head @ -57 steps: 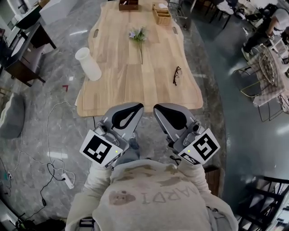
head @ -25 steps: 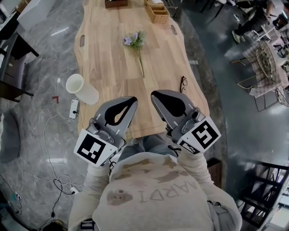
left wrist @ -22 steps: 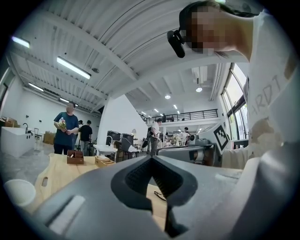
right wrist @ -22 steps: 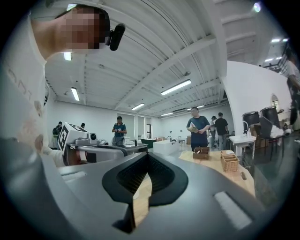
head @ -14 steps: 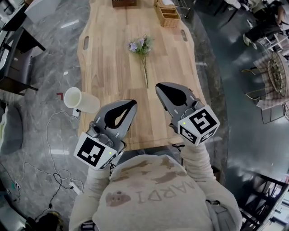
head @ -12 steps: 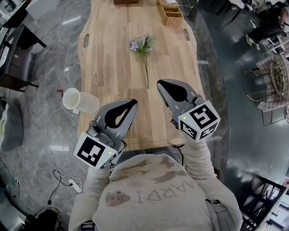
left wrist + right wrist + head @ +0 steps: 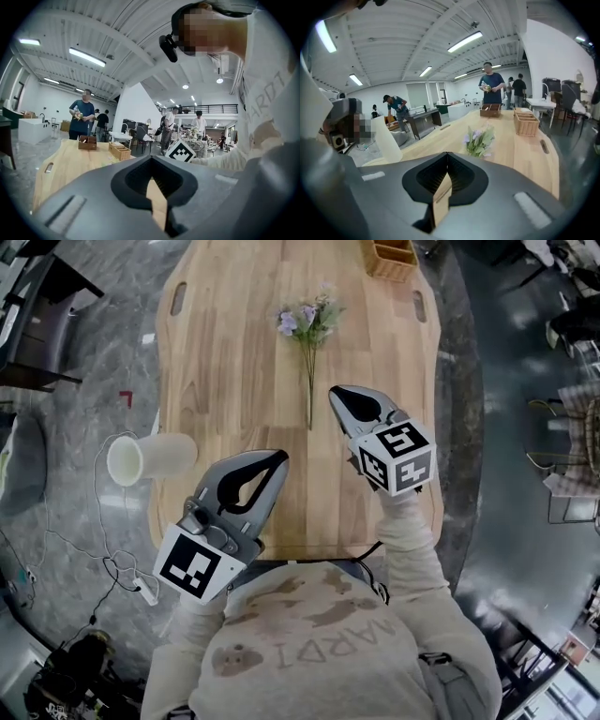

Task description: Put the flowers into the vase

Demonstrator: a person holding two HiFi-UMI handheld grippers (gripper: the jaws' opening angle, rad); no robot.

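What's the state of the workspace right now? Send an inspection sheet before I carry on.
Surface: wooden table, no spills seen.
Job's things: flowers lying flat mid-table, stem toward the person; white vase upright at the table's left edge, no flowers in it.
Clutter: wicker basket and wooden box at the far end.
Grippers: left gripper and right gripper both shut, empty; the right one is beside the stem's end.
Cables: corded white power strip on the floor left of the table.
Surroundings: grey floor; a person stands beyond the far end.
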